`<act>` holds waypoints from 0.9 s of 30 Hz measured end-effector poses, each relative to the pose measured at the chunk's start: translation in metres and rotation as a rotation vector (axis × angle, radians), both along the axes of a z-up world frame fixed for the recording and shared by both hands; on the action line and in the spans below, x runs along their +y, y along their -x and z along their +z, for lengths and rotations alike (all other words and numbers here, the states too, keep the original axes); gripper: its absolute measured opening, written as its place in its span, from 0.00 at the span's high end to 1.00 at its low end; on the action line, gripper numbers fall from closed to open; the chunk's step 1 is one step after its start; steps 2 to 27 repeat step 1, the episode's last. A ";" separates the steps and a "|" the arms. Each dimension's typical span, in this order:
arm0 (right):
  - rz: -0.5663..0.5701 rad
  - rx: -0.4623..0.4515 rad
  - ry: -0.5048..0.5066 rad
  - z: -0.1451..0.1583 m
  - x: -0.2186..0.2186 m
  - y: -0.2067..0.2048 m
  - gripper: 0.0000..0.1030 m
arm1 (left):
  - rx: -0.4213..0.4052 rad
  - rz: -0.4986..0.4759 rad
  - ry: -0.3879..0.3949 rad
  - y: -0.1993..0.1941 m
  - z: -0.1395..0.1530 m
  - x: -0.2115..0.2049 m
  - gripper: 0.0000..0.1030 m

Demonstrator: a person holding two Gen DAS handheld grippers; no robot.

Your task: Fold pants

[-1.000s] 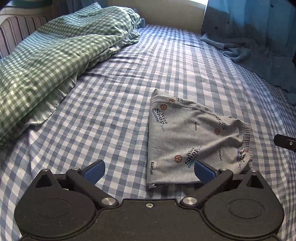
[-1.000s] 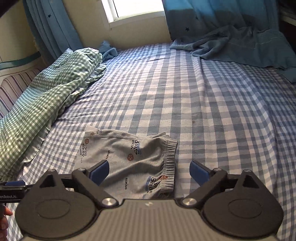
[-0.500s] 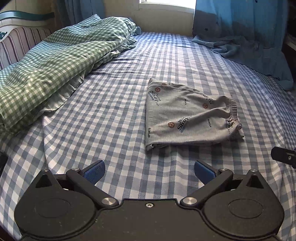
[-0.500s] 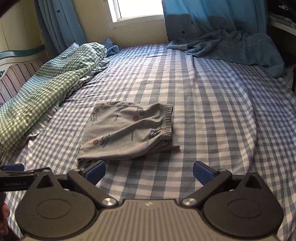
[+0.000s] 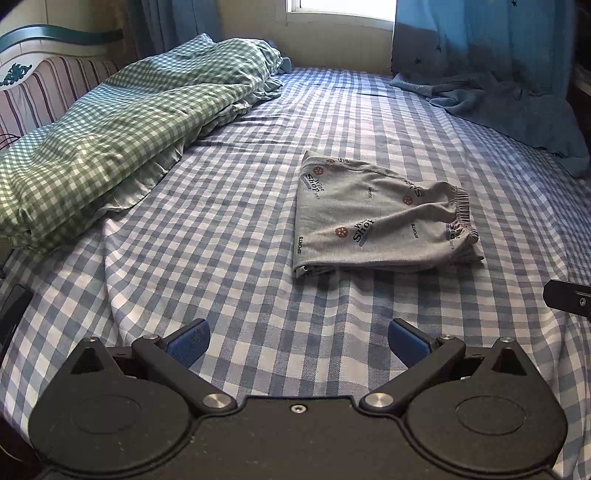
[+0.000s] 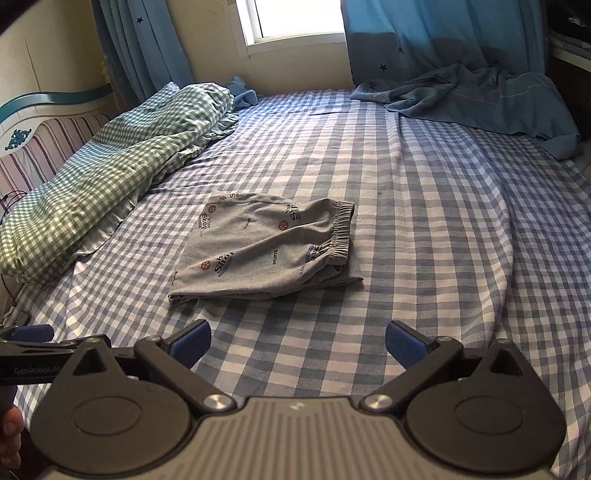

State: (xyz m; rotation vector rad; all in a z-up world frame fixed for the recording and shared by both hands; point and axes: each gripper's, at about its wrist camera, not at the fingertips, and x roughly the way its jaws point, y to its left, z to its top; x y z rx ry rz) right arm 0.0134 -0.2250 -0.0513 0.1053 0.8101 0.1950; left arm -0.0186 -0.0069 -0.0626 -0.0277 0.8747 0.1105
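Note:
The grey printed pants (image 5: 373,218) lie folded in a compact rectangle on the blue checked bed sheet (image 5: 240,240), waistband to the right. They also show in the right wrist view (image 6: 266,247). My left gripper (image 5: 299,341) is open and empty, held well back from the pants near the bed's front edge. My right gripper (image 6: 297,341) is open and empty too, also back from the pants. The left gripper's tip shows at the left edge of the right wrist view (image 6: 29,334).
A green checked duvet (image 5: 122,136) lies bunched along the left side by a striped headboard (image 5: 48,92). A blue blanket (image 6: 480,99) and blue curtains (image 6: 443,33) are at the far right under the window (image 6: 295,18).
Both grippers have pulled back and up from the folded pants, which now lie farther away in both views. The pants have not moved. Both grippers stayed open.

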 end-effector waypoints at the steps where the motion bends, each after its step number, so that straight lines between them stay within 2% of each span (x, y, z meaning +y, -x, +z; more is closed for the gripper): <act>1: 0.004 -0.002 -0.003 0.000 -0.001 0.001 0.00 | 0.001 0.003 -0.002 0.001 0.000 0.000 0.01; 27: 0.004 -0.002 -0.003 0.000 -0.001 0.001 0.00 | 0.001 0.003 -0.002 0.001 0.000 0.000 0.01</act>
